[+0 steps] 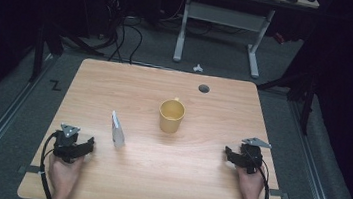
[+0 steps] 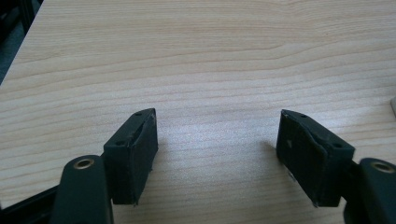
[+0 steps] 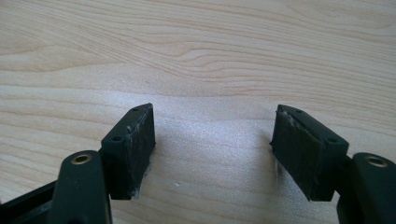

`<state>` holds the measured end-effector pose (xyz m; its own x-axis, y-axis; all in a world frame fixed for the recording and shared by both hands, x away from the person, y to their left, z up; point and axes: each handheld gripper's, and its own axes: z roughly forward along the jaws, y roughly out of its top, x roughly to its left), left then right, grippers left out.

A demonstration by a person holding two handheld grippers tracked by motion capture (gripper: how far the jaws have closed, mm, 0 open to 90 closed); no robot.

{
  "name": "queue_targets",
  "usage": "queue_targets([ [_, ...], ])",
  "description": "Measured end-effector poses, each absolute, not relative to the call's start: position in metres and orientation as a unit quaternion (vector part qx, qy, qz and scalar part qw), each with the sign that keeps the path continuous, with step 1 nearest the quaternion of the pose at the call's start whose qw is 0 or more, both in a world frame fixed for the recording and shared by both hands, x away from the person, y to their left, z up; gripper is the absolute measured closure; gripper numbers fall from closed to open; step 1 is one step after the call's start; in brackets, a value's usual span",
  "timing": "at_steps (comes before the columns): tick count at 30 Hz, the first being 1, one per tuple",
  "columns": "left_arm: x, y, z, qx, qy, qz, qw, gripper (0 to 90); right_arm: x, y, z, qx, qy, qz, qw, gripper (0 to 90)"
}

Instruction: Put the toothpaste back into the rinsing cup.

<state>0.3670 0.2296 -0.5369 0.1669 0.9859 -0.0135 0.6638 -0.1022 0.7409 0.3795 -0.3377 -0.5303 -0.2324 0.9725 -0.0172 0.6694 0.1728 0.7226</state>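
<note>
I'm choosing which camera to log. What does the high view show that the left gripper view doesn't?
High view alone: a yellow mug mid-table, a small white packet left of it, the right gripper and both hands. Left gripper view alone: a close look at the left gripper, its black jaws wide apart with nothing between. Both: the wooden table.

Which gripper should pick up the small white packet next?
Left, probably. The left gripper sits just beside the white packet, jaws open and empty. The right gripper is across the table, beyond the yellow mug.
</note>
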Motion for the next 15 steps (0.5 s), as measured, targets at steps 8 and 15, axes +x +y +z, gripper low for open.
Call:
queue_targets([
  [8,0.3673,0.2295,-0.537,0.698,0.59,0.255,0.314,28.1,0.3795,-0.3377,-0.5303,0.567,0.724,0.304,0.25,30.4],
  [15,0.3675,0.2296,-0.537,0.7,0.589,0.254,0.315,27.4,0.3795,-0.3377,-0.5303,0.567,0.724,0.303,0.25,30.4],
])
